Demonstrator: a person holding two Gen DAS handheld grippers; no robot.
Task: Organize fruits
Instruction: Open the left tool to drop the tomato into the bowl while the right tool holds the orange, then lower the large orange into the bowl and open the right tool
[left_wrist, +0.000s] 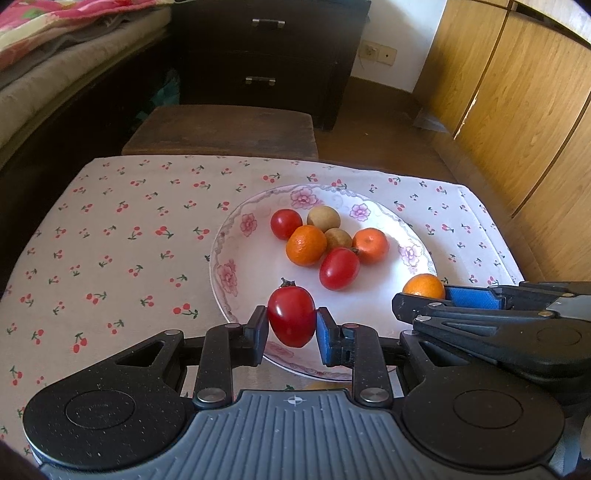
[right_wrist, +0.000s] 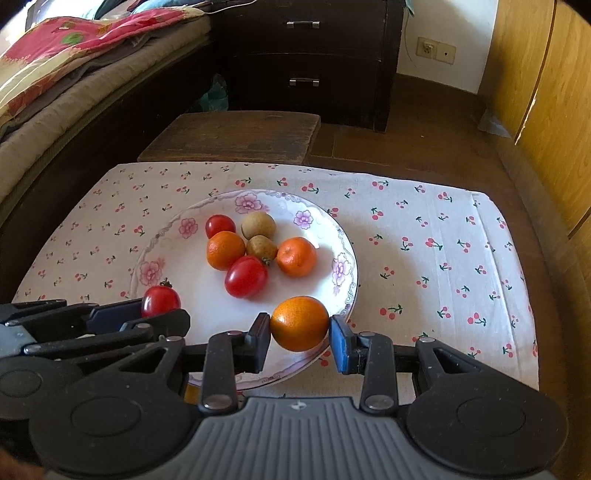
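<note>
Fruit mostly sits on the plate (right_wrist: 343, 236); my left tool (left_wrist: 291, 325) pinches a tomato (left_wrist: 291, 316), right tool (right_wrist: 299, 330) an orange (right_wrist: 299, 323), both unplaced.

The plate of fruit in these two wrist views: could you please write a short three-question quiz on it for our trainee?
1. True or false: the left gripper is shut on an orange.
2. Which fruit sits between the right gripper fingers? A) brown fruit B) orange C) tomato
3. How many fruits lie loose on the plate?

Key:
1. False; it is shut on a tomato.
2. B.
3. Six: two tomatoes, two oranges, two brown fruits.
</note>
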